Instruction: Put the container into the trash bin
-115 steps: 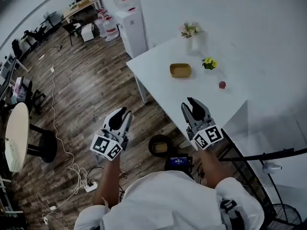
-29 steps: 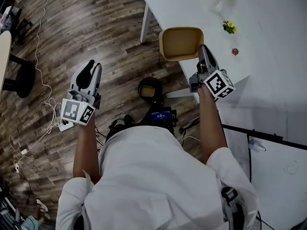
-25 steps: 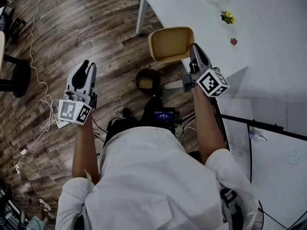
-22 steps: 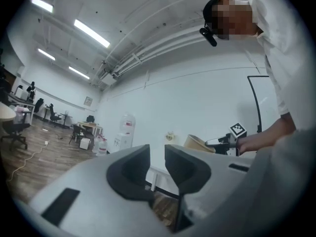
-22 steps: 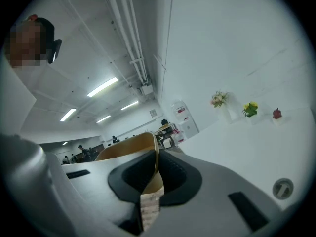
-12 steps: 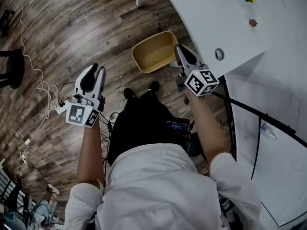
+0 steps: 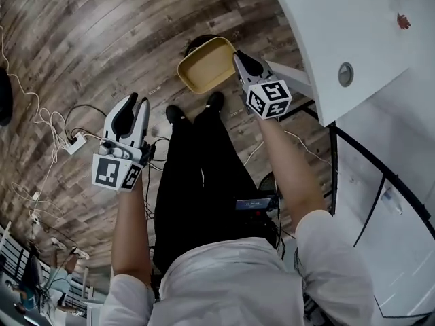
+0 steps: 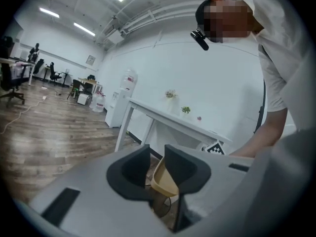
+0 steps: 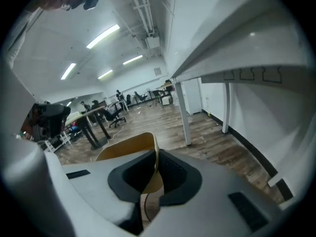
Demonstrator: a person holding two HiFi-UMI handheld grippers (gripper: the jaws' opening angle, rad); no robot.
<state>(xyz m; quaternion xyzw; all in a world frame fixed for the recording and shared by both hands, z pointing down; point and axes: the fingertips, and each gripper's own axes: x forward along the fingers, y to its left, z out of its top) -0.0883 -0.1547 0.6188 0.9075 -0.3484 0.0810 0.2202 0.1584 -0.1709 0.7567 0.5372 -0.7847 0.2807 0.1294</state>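
The yellow container (image 7: 206,65) is a shallow open tub, held tilted above the floor. My right gripper (image 7: 239,58) is shut on the container's near wall; the thin wall (image 9: 129,149) stands pinched between the dark pads of that gripper (image 9: 155,154). Just beyond the container the dark round trash bin (image 7: 193,44) shows only as a sliver of rim, the rest hidden behind the tub. My left gripper (image 7: 132,104) hangs apart to the left over the floor, jaws slightly parted and empty. Through the gap of the left gripper (image 8: 157,154) I see the container (image 8: 160,179) farther off.
The white table (image 7: 326,32) fills the upper right, with a leg (image 7: 292,78) close to my right gripper. The person's legs in black trousers (image 7: 197,175) and shoes (image 7: 175,114) stand between the grippers. Cables and a power strip (image 7: 73,143) lie on the wooden floor at left.
Both grippers have sunk toward the floor. The container, held in the right gripper throughout, has come down from the table's edge to just over the bin.
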